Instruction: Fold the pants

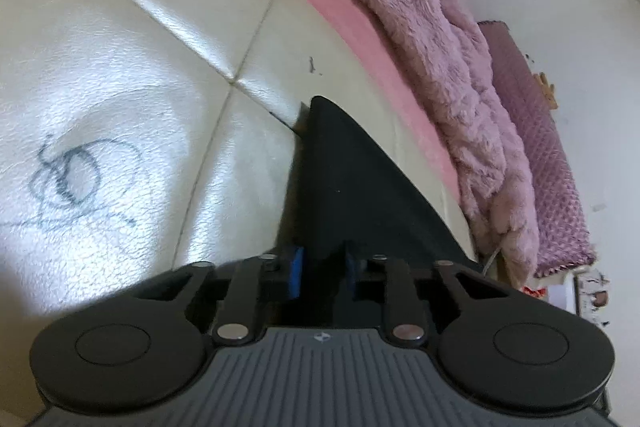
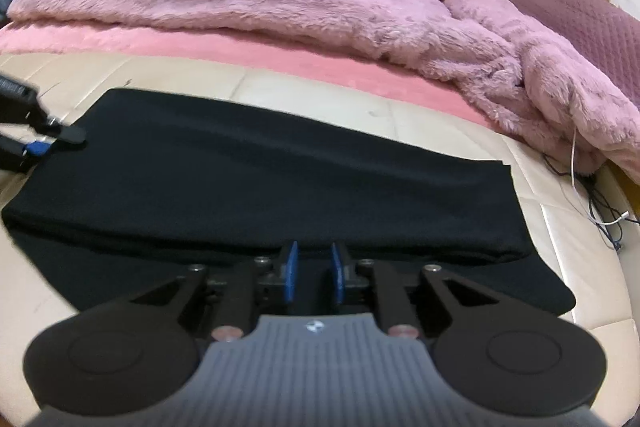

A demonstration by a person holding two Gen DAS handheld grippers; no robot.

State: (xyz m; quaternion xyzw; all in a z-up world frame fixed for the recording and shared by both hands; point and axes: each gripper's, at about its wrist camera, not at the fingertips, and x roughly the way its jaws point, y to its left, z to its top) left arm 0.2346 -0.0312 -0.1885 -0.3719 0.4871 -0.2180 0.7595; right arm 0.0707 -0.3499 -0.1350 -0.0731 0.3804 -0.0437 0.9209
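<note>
Black pants lie folded in a long flat band on the cream leather surface. In the left wrist view the pants run forward from between the blue pads. My left gripper is shut on the pants' left end; it also shows at the left edge of the right wrist view. My right gripper sits at the near edge of the pants, its blue pads apart, with nothing visibly held between them.
A fluffy pink blanket lies piled on a pink sheet behind the pants. Cables lie at the right. A purple quilted pillow is at the far right. Pen scribbles mark the leather.
</note>
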